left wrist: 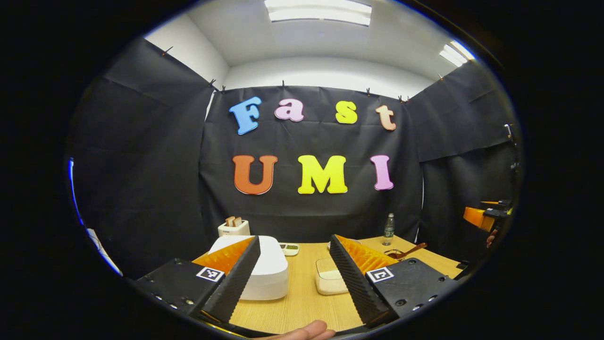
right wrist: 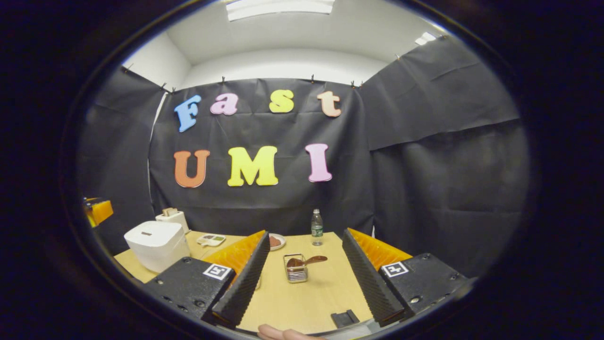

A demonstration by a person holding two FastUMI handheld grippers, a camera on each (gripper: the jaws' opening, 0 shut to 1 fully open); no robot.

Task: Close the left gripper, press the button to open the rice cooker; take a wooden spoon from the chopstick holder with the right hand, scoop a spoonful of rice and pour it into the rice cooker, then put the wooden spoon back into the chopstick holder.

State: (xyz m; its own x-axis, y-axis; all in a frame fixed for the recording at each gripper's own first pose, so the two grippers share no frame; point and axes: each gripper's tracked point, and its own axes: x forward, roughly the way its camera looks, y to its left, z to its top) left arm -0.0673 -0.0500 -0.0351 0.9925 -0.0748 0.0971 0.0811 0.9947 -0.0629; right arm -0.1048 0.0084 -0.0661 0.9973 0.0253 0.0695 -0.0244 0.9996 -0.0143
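Rice cooker: white boxy rice cooker (right wrist: pixel 157 244) on the wooden worktop (right wrist: pixel 306 293), lid down, unpressed.
Wooden spoon: brown wooden spoon (right wrist: pixel 306 260) resting in wire chopstick holder (right wrist: pixel 296 273).
Left tongs (left wrist: pixel 295 276): apart.
Right tongs (right wrist: pixel 304 276): apart, empty.
Progress: nothing done yet.

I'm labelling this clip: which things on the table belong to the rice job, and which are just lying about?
For the job:
rice cooker, lid shut
wooden spoon
chopstick holder
rice container

Lying about:
water bottle
toaster
small plate
sectioned dish
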